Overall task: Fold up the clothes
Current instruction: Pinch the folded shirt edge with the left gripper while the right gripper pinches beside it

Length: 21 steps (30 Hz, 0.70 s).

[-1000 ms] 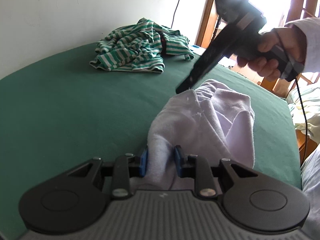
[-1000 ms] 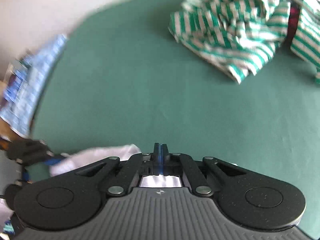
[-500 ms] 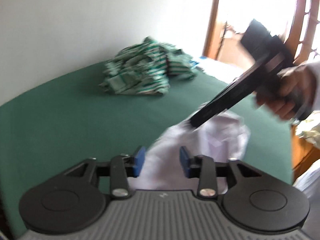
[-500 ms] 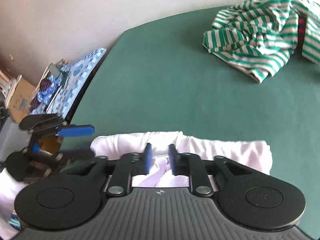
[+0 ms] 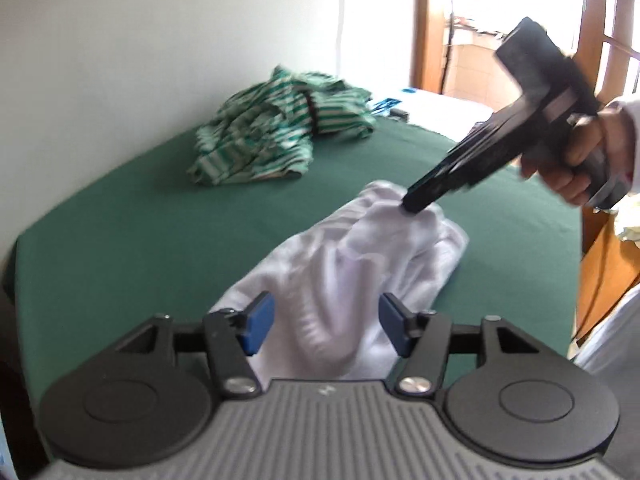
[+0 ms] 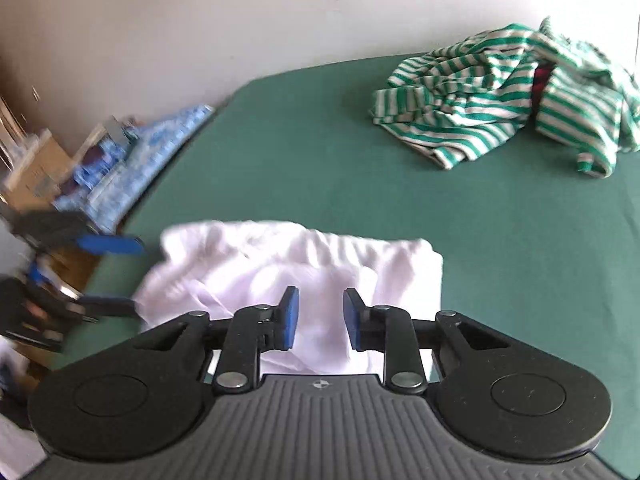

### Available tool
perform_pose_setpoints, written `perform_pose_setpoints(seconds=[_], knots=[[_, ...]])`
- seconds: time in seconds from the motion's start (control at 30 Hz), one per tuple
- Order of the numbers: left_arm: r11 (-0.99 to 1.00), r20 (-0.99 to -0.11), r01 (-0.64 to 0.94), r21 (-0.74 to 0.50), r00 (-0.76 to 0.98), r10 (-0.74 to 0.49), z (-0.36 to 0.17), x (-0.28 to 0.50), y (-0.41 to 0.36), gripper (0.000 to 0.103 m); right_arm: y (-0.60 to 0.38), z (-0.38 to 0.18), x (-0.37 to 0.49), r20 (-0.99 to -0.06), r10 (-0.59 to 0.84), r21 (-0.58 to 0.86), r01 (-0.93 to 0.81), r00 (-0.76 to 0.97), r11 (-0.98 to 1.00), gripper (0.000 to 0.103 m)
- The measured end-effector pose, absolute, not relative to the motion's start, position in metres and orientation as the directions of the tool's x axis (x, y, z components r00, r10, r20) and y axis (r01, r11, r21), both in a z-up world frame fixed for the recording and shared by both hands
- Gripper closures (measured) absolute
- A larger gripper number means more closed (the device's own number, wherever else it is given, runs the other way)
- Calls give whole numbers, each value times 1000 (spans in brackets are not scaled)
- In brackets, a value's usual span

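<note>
A crumpled green-striped garment [image 6: 504, 96] lies well apart at the far side of the green table [image 6: 320, 152]. The white garment [image 5: 352, 264] lies bunched and creased near the table's front edge. Left gripper [image 5: 326, 328] and right gripper [image 6: 317, 318] have just been opening; both pad pairs stand apart, clear of the cloth.

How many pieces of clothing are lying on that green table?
2: a white garment at the near edge, just ahead of the fingers, and a crumpled green-striped garment at the far side. More may lie out of view.
</note>
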<state>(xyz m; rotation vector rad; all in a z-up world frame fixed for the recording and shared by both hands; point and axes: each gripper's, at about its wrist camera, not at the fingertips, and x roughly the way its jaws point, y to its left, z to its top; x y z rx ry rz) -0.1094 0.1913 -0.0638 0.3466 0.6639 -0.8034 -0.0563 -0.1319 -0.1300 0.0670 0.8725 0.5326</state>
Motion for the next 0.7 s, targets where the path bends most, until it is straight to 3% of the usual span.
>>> perform_pose_setpoints(seconds=[0.07,0.17,0.27,0.3,0.33,0.37,0.4,0.43,0.57,0.7], knots=[[646,-677,762,57,505,-535,-68,-108,175,45,-136,-137,-58,-711,439,256,-379,550,889,74],[669,-699,740,62,511,-500,-78,-104,161,47,-149,-141,-59,-687,492,357,-342,535,869,73],[711,-714,702,40,518,-471,-89,-101,158,53,-151,-146,-60,-669,522,398,-337,529,853,65],[725,-722,688,29,517,-461,-92,-99,158,64,-150,-150,-59,-666,526,404,-337,529,850,64],[738,-729,674,18,514,-451,-95,-97,159,79,-149,-153,-59,-663,530,410,-336,529,848,69],[755,-732,656,9,518,-442,-96,-94,161,84,-148,-155,-59,-657,538,417,-341,528,843,78],[771,-729,637,-9,524,-441,-95,-93,165,93,-148,-155,-63,-648,551,425,-351,526,834,97],[786,-723,617,-31,529,-444,-93,-93,170,98,-148,-154,-66,-637,562,428,-365,528,827,99],[821,-667,568,-60,590,-456,-78,-104,188,97,-161,-141,-83,-563,618,400,-474,548,784,99],[858,-648,504,-97,623,-439,-83,-92,196,97,-167,-140,-80,-544,610,382,-477,576,792,99]])
